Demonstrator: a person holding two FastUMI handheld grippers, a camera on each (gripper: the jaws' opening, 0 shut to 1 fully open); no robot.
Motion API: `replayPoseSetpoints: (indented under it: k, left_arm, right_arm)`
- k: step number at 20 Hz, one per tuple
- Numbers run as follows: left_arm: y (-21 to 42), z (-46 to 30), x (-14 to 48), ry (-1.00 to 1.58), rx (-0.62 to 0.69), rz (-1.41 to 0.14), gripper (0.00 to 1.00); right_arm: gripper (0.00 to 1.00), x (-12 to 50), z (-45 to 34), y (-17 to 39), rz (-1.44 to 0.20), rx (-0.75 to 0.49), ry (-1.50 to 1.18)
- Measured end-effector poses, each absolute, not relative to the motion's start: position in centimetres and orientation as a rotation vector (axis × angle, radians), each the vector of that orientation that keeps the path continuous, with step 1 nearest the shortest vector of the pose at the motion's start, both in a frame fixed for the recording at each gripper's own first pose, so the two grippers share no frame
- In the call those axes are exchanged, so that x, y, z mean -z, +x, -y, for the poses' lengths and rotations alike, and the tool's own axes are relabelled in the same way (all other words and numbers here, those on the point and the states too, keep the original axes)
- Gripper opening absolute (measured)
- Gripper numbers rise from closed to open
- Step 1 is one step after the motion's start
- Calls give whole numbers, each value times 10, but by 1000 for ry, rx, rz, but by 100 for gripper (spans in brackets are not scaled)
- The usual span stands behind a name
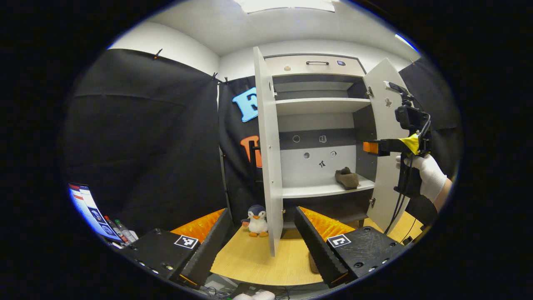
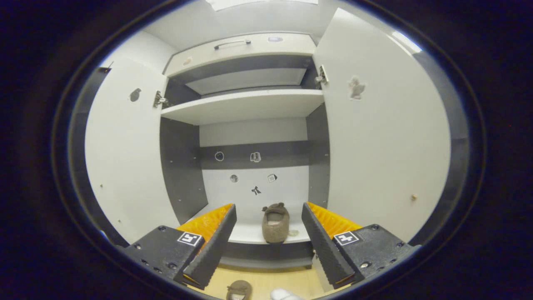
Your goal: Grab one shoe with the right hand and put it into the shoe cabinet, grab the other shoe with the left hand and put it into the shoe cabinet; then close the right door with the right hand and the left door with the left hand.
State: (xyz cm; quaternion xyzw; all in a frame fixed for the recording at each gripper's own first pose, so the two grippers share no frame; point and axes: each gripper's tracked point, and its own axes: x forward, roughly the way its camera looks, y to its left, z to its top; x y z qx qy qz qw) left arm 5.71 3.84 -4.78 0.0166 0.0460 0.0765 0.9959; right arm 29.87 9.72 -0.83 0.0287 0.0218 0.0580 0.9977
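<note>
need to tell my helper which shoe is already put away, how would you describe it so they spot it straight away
Look at the tall white shoe cabinet with both doors swung open. On its lower shelf, towards the right side, lies a brown slipper. It is the one object on the shelves; the other slipper still lies on the wooden floor in front, and the penguin toy stands outside by the left door.

shoe cabinet (image 2: pixel 250 106) with both doors swung wide, left door (image 1: pixel 266 166) edge-on ahead of the left gripper (image 1: pixel 260 246), brown slipper (image 2: pixel 275 223) occupying the lower shelf's middle, bare shelf either side, upper shelf bare, plush penguin (image 1: pixel 257 221) beside the left door's foot
</note>
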Motion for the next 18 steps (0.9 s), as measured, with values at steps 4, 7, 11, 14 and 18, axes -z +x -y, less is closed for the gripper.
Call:
replayPoseSetpoints:
  k: [4,7,11,14,18]
  left_arm:
    - [55,-27,52,43,-75,-88,96]
    - [60,-14,55,55,-36,-83,96]
    - [70,7,69,78,10,-102,96]
    - [88,28,89,90,41,-133,96]
    - [117,67,140,59,107,-224,96]
  right_arm:
    - [100,36,-63,231,-59,-77,54]
    - [98,61,-36,183,-72,-48,66]
    - [100,99,-7,131,-109,-15,74]
    - [100,111,13,116,-146,15,76]
    - [100,119,26,122,-195,17,69]
